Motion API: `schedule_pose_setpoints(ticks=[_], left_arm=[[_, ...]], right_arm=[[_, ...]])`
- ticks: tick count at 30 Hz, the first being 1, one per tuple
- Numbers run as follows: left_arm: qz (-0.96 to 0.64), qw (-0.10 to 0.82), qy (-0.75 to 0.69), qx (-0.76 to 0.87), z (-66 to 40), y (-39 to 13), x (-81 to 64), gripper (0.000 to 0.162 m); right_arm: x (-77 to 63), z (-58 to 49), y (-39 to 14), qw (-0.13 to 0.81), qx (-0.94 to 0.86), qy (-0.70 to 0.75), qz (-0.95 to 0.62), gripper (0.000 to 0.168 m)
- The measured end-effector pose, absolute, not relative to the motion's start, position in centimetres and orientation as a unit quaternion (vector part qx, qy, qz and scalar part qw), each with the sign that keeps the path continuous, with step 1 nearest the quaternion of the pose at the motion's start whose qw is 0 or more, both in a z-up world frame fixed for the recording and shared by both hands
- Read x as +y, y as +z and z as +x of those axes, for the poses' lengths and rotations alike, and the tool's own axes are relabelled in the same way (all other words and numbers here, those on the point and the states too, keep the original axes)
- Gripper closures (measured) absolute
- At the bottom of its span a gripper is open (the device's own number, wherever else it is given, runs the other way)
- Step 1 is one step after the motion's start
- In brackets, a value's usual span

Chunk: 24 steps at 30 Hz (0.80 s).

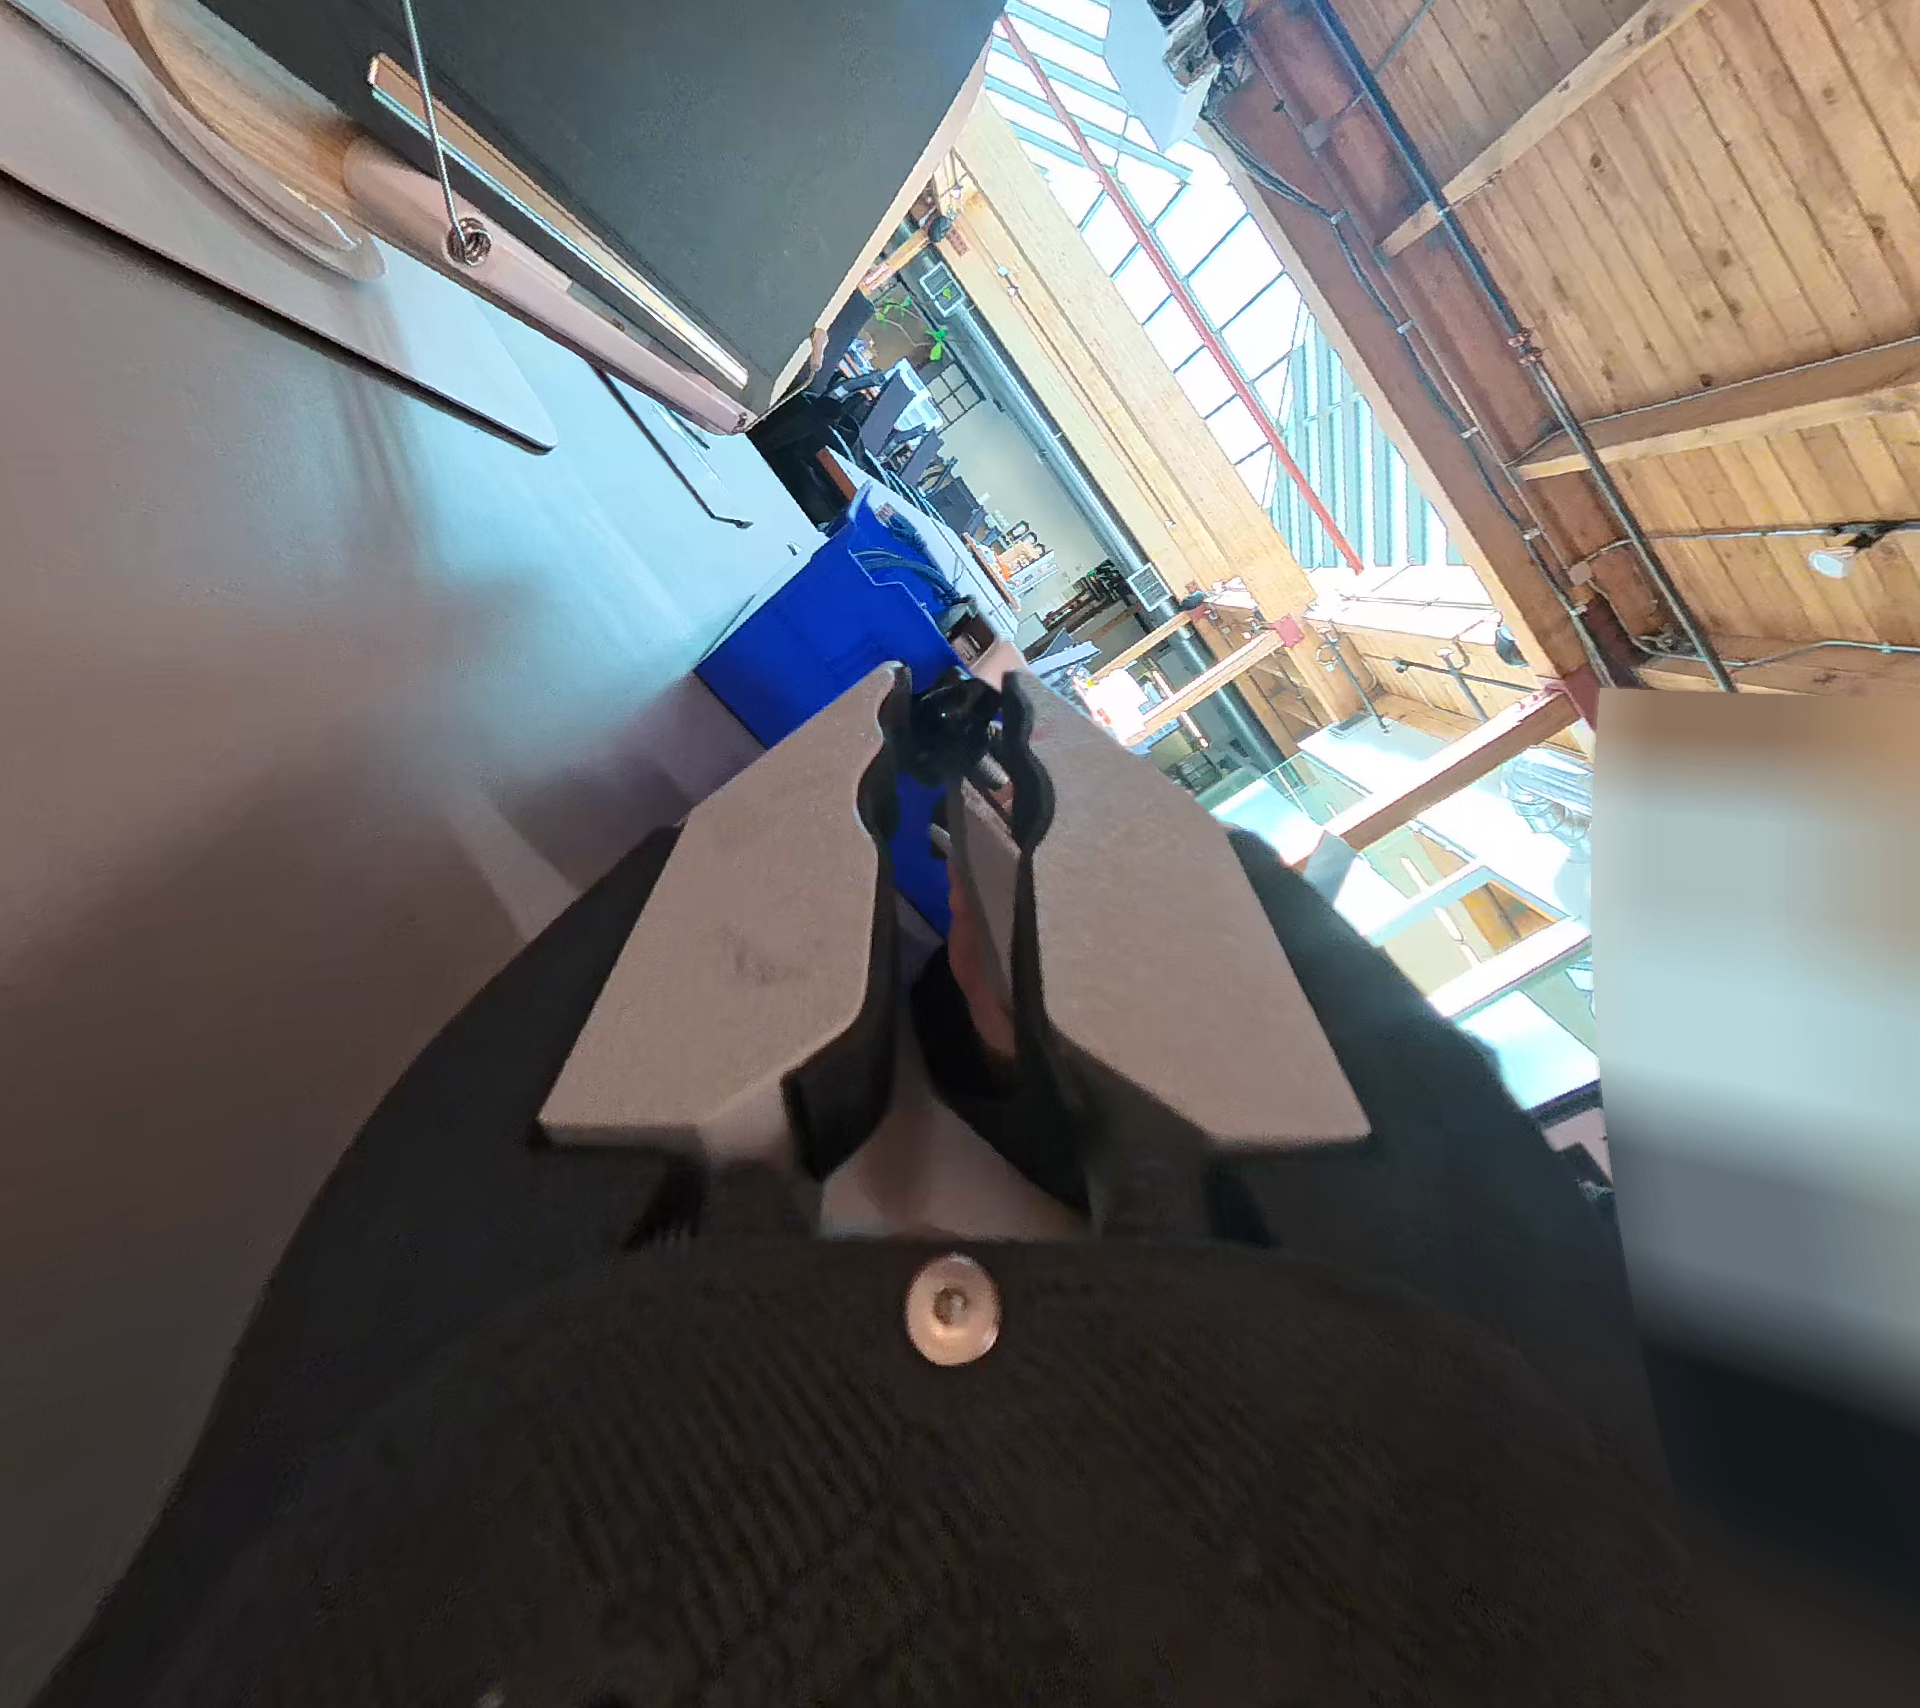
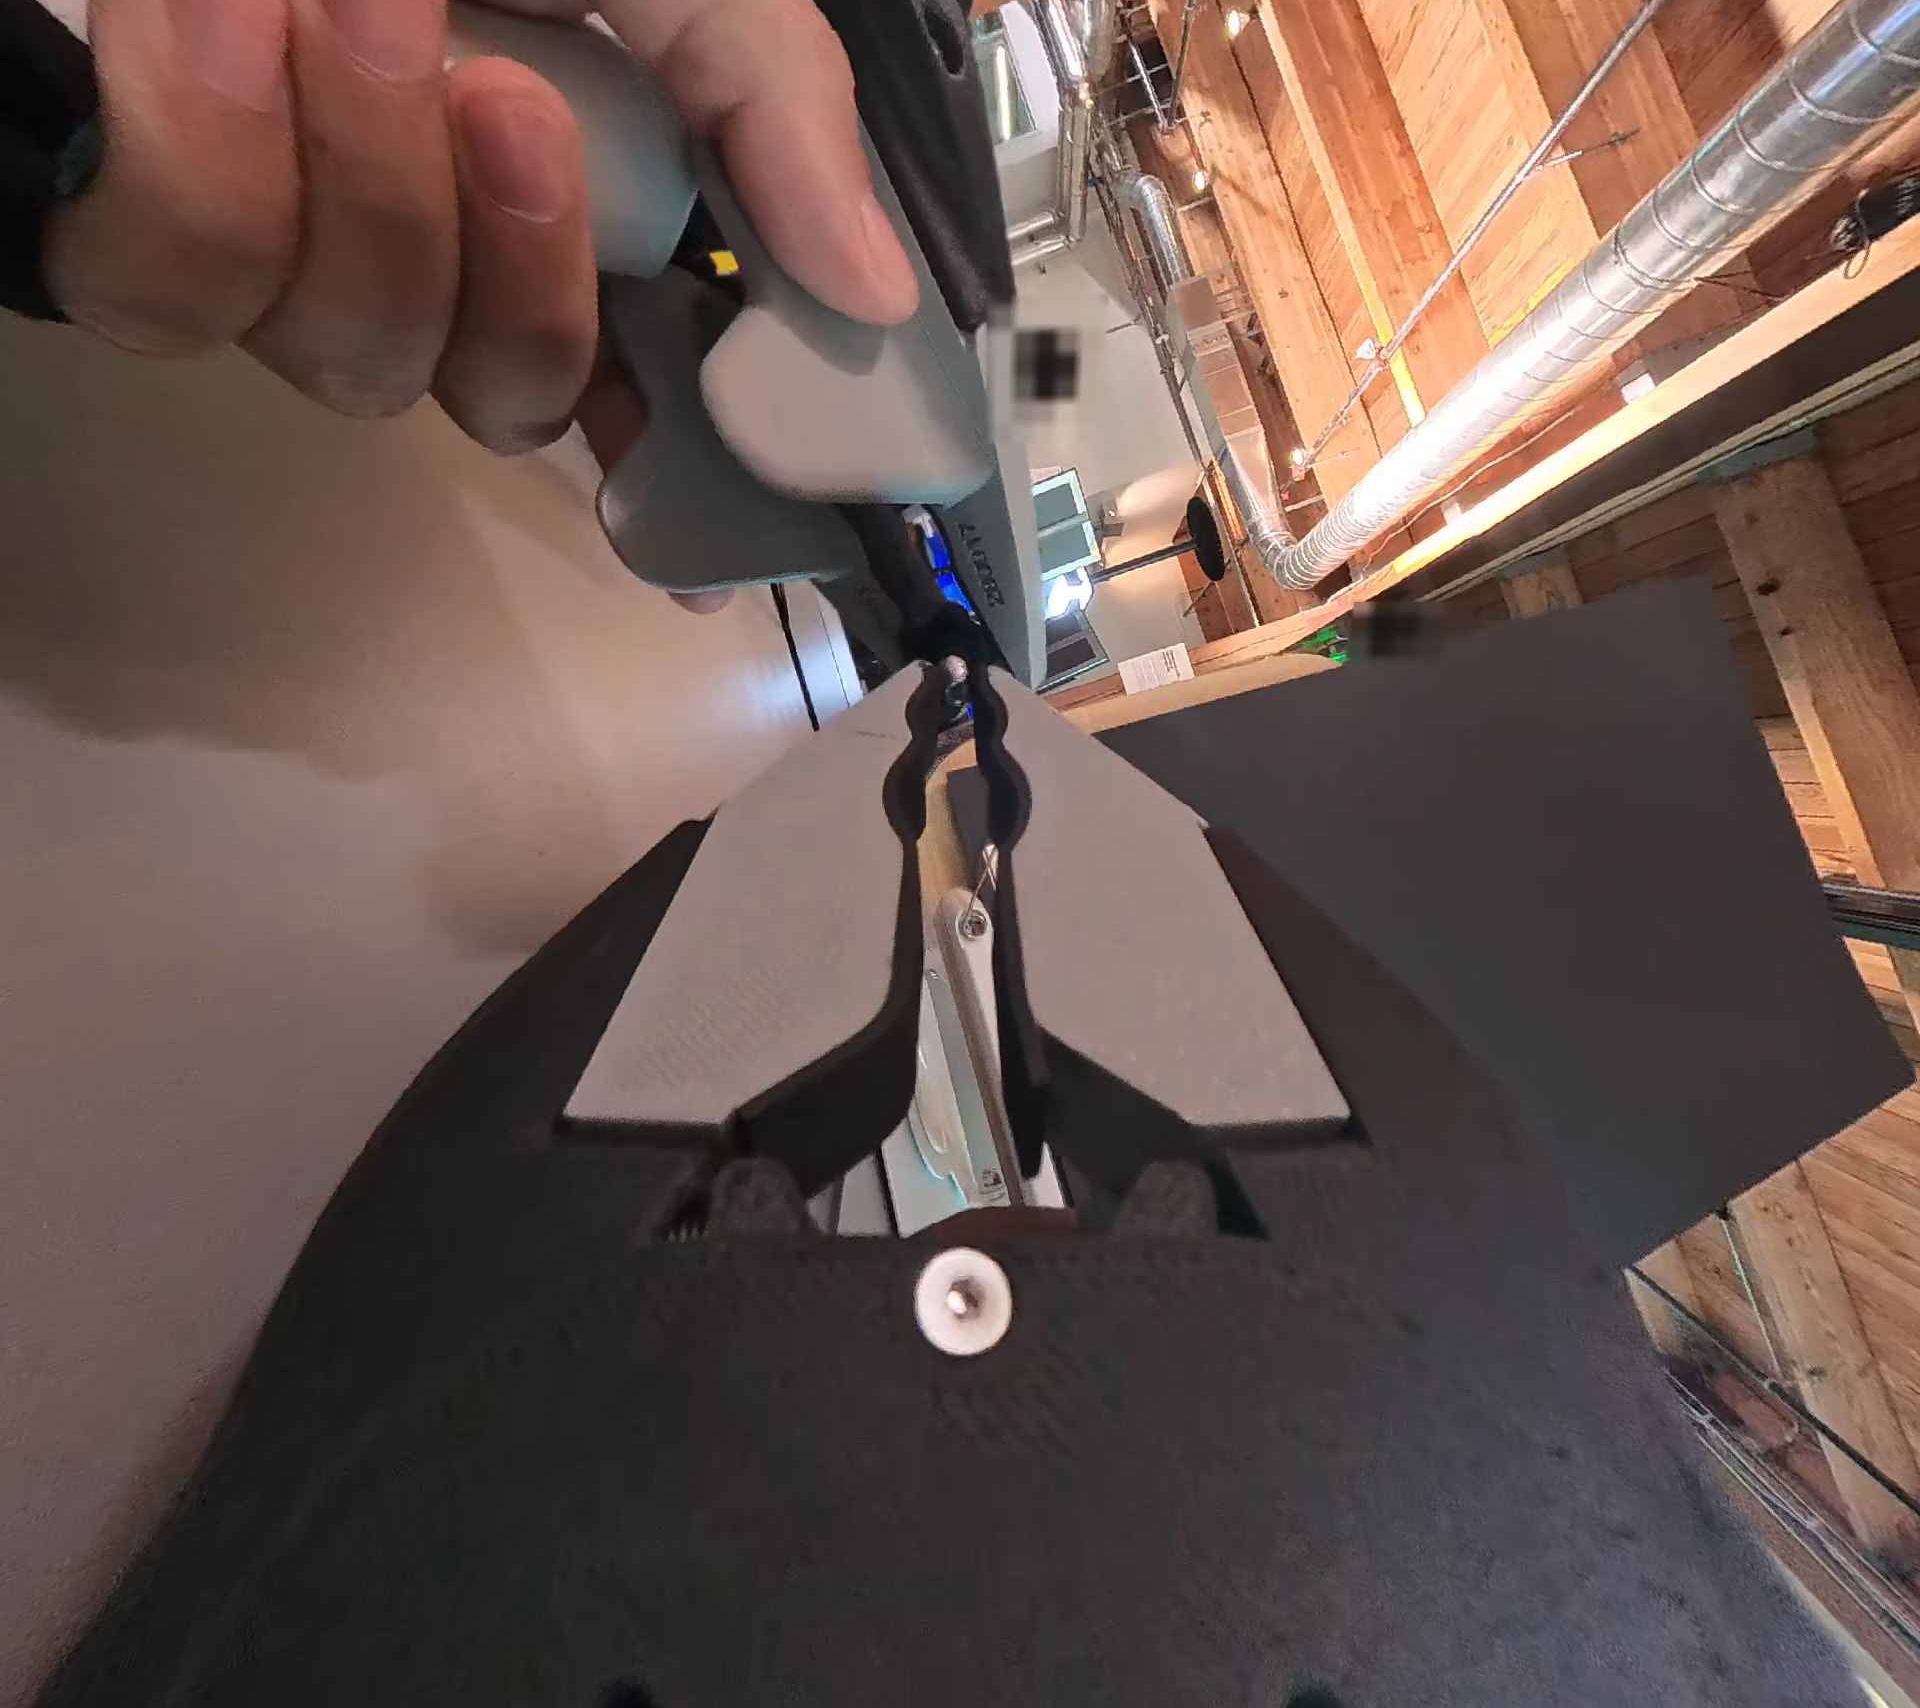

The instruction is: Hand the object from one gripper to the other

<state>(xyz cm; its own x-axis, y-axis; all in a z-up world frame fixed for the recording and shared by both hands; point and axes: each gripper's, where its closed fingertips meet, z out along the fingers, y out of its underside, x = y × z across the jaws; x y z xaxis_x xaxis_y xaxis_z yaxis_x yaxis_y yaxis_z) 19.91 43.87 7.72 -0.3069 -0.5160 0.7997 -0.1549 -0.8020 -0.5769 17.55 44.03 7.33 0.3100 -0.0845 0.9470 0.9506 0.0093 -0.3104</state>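
While the left gripper (image 1: 951, 728) pinches a small glossy black knobbed object (image 1: 948, 713) at its fingertips, the right gripper (image 2: 951, 687) meets it tip to tip, jaws nearly shut around that object's (image 2: 948, 635) silver-tipped end, seemingly touching it.

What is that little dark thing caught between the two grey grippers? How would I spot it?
Find the hand gripping a grey handle, top left of the right wrist view. Below it, both grippers' tips meet on a small glossy black object with a silvery end, the only shiny thing there.
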Motion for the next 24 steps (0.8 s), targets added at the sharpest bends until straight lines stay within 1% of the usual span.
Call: schedule_pose_setpoints(ticks=[5, 8, 11, 15, 18, 21, 23, 24], left_arm=[[-0.578, 0.115, -0.756, 0.285, 19.9, 7.9, 43.9, 0.147], [-0.573, 0.099, -0.762, 0.284, 20.0, 8.0, 43.5, 0.137], [-0.581, 0.113, -0.752, 0.29, 20.1, 7.5, 43.7, 0.147], [-0.578, 0.137, -0.743, 0.309, 20.0, 7.7, 43.7, 0.148], [-0.585, 0.196, -0.718, 0.323, 20.0, 7.8, 44.5, 0.148], [-0.587, 0.285, -0.673, 0.349, 19.4, 8.3, 46.2, 0.148], [-0.576, 0.362, -0.622, 0.386, 19.0, 8.7, 47.0, 0.148], [-0.565, 0.403, -0.592, 0.41, 18.8, 8.9, 47.3, 0.148]], right_arm=[[44.1, 17.8, 7.6, 0.594, -0.377, -0.438, -0.559, 0.165], [44.1, 17.9, 7.6, 0.59, -0.379, -0.451, -0.553, 0.165], [44.1, 17.8, 7.7, 0.592, -0.38, -0.45, -0.551, 0.165], [44.0, 17.8, 7.7, 0.596, -0.375, -0.45, -0.55, 0.165], [43.9, 18.0, 7.7, 0.616, -0.349, -0.411, -0.574, 0.166], [43.6, 18.2, 7.5, 0.658, -0.308, -0.29, -0.623, 0.167], [43.6, 19.3, 7.5, 0.681, -0.251, -0.196, -0.66, 0.165], [43.6, 19.6, 7.4, 0.683, -0.226, -0.14, -0.68, 0.161]])
